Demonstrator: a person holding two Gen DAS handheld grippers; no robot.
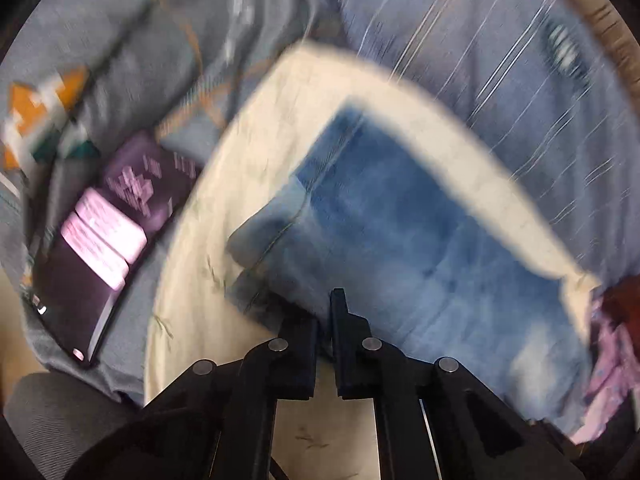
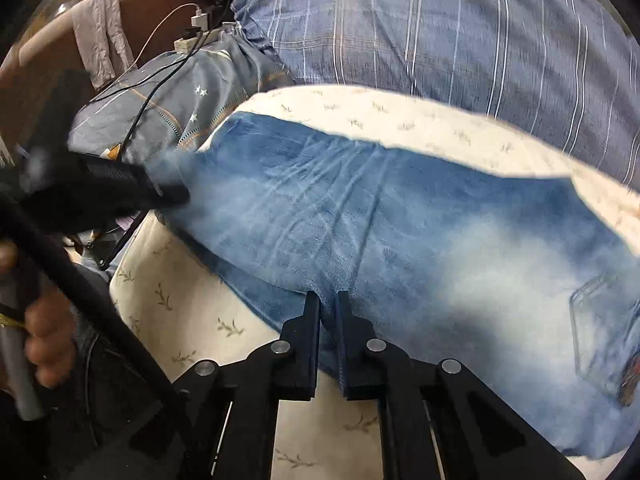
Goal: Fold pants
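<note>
Pinching denim, your left gripper [image 1: 325,308] has its two black fingers nearly together on the near edge of the jeans [image 1: 400,216], with a fold of blue cloth caught in the narrow slot between them. Your right gripper [image 2: 329,310] does much the same: its fingers stand close and parallel, and the near hem of the jeans [image 2: 380,216] runs into the gap, so both tools are clamped on fabric. From the right wrist view you can also see your left gripper [image 2: 172,196] at the far left, its dark tip touching the end of the jeans there; motion blur hides how its jaws stand in that view.

The jeans lie flat and lengthwise on a cream cloth [image 2: 168,296] printed with small leaf sprigs, faded pale toward the right, where a back pocket [image 2: 600,320] shows. In the left wrist view a lighter flap of denim [image 1: 272,220] is turned over near the fingers.

Around the cream cloth lies blue striped bedding [image 2: 440,40]. A dark purple book [image 1: 120,232] rests just left of the cloth, and a white power strip [image 2: 196,38] with cables sits behind
</note>
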